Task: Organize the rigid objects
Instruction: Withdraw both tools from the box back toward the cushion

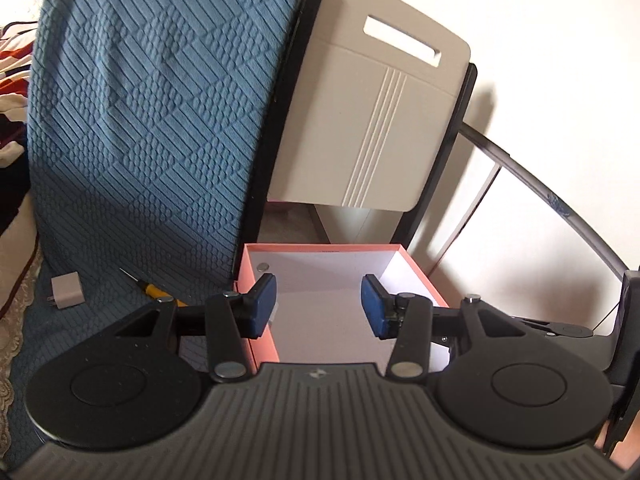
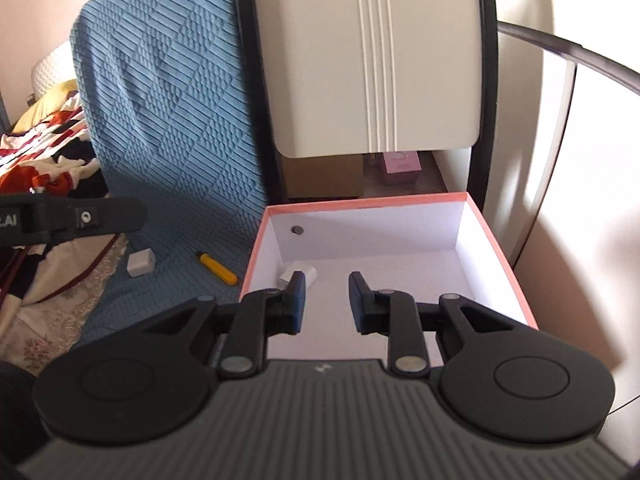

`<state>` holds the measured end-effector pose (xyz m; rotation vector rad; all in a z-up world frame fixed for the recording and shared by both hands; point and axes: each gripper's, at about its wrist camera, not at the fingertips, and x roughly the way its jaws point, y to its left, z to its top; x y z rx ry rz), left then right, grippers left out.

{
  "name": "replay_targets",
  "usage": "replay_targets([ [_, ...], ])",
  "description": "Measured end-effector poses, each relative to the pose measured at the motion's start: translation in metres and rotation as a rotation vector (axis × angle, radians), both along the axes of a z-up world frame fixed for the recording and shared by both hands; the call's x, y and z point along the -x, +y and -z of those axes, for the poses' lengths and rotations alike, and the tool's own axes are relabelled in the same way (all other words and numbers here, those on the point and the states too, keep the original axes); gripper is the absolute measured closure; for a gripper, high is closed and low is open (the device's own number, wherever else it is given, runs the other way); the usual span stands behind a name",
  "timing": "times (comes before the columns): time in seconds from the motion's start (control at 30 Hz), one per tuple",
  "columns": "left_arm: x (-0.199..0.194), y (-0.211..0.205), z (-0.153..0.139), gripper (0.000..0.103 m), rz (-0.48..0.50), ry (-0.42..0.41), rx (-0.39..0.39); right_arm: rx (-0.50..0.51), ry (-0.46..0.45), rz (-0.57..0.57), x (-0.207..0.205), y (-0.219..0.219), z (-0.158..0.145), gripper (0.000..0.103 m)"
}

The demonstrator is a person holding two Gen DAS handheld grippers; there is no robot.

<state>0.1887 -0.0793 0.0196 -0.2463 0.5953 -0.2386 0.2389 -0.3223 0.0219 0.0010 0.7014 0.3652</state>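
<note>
Charger [image 2: 297, 275] inside box [image 2: 496, 248], just beyond the gaping right tongs [image 2: 327, 303].

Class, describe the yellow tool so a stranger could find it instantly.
Start at the pink-rimmed open box. Just left of it, on the blue textured cover, lies the yellow-handled screwdriver. Its neighbour, a white charger plug, is blocky; the screwdriver is slim, with a thin metal tip.

The left gripper [image 1: 318, 306] is held level with its fingers [image 1: 262, 306] spread wide apart. The right gripper [image 2: 327, 302] is likewise held open, nothing gripped between its fingers [image 2: 298, 302].
</note>
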Motion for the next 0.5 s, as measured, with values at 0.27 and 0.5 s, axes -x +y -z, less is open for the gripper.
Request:
replay_targets([
  [0.27, 0.028, 0.045, -0.007, 0.05, -0.072, -0.057, -0.011, -0.01, -0.033, -0.083, 0.017, 0.046, -0.01, 0.075],
  [0.5, 0.039, 0.084, 0.015, 0.05, -0.144, -0.039, -0.018, -0.009, -0.027, -0.136, 0.028, 0.08, -0.001, 0.075],
])
